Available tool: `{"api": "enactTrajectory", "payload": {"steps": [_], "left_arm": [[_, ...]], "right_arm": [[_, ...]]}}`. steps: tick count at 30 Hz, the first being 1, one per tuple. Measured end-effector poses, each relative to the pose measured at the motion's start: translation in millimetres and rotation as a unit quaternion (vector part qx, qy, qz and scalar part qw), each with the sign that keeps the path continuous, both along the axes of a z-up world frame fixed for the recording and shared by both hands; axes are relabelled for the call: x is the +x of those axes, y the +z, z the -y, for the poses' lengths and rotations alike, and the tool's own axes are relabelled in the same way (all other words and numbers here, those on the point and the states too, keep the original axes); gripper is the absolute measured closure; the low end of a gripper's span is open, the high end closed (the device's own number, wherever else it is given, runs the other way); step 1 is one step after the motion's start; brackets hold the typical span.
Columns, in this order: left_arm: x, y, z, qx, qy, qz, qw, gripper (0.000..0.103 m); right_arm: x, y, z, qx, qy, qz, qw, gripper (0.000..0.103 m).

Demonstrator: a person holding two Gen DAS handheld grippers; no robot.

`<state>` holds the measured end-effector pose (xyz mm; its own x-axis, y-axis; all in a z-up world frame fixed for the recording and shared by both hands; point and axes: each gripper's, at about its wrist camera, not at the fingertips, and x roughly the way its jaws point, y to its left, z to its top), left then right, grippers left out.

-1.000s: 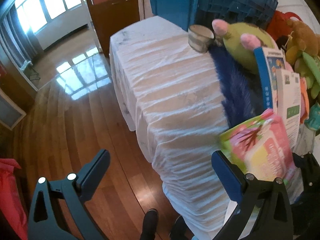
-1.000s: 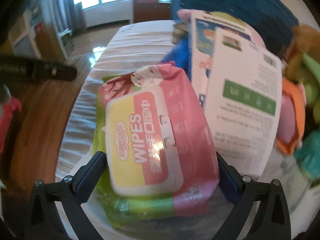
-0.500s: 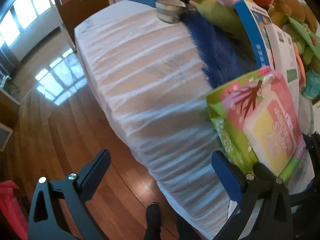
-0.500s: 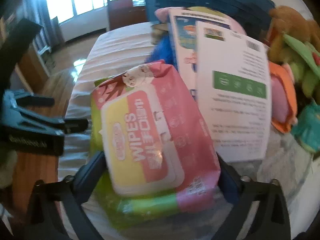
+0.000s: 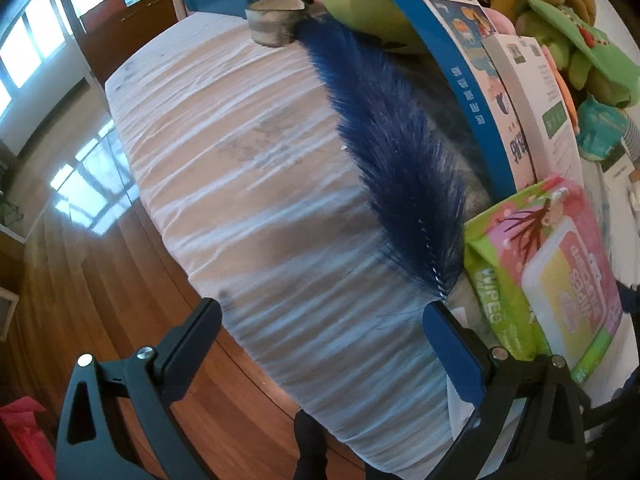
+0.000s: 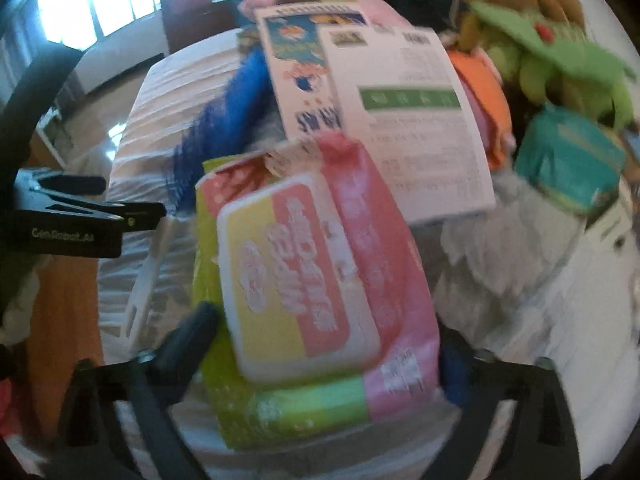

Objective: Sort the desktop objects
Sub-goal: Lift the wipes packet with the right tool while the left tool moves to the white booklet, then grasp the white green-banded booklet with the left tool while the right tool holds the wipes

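Though blurred, right tongs (image 6: 324, 344) clamp wipes pack (image 6: 304, 280) — printing unreadable.

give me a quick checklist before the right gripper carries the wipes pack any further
1. Grip on the wipes pack: ok, the right gripper has its jaws against both sides of the pack.
2. Pack free of the tablecloth: cannot tell, its underside is hidden and the right wrist view is blurred.
3. Left gripper free: ok, jaws wide open, nothing between them.
4. Blue feather duster out of the way: not ok, its tip lies right beside the pack.
5. Booklets behind the pack: not ok, they stand close behind its top edge.
6. Drop-off spot: cannot tell, none is evident in either view.
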<state>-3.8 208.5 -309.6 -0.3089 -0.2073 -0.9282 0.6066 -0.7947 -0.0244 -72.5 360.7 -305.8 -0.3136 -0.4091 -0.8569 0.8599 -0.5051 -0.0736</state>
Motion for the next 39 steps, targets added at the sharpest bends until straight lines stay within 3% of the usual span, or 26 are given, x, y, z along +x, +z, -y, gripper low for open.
{"api": "enactTrajectory", "payload": {"steps": [3,4,7,11,16,25,32,33,39], "left_arm": [[-0.6,2.4,-2.0,-0.005,0.001,0.004,1.0,0.0],[-1.0,4.1,-3.7,-0.007,0.001,0.005,1.0,0.0],[-5.7,17.8,-10.3,-0.012,0.001,-0.003,0.9999,0.0],[-17.0,42.8,-24.8,-0.02,-0.008,-0.028,0.9994,0.0],[-41.9,59.6,-42.0,-0.022,-0.008,-0.044,0.9988,0.0],[-100.4,68.7,-69.3,0.001,-0.011,-0.082,0.9966,0.0],[-139.9,32.6,-86.9,0.041,0.01,-0.071,0.9966,0.0],[-143.5,29.9,-88.7,0.025,0.018,-0.069,0.9972,0.0],[-175.7,38.2,-90.3,0.03,0.008,-0.113,0.9932,0.005]], "right_arm": [[-5.8,-1.4,4.4,-0.013,-0.003,0.003,1.0,0.003],[-8.4,2.5,1.6,-0.019,-0.009,0.011,1.0,0.014],[-14.9,15.9,-9.0,-0.034,-0.023,0.029,0.999,0.016],[-25.1,43.6,-36.6,-0.06,-0.038,0.031,0.997,0.023],[-51.3,70.0,-94.3,-0.08,-0.099,0.016,0.992,0.024],[-110.6,44.2,-177.4,-0.059,-0.185,0.023,0.981,0.023],[-149.0,19.2,-199.5,-0.047,-0.187,0.04,0.98,0.023],[-153.0,15.4,-201.3,-0.048,-0.186,0.045,0.98,0.023],[-162.8,5.5,-205.3,-0.069,-0.174,0.064,0.98,0.022]]}}
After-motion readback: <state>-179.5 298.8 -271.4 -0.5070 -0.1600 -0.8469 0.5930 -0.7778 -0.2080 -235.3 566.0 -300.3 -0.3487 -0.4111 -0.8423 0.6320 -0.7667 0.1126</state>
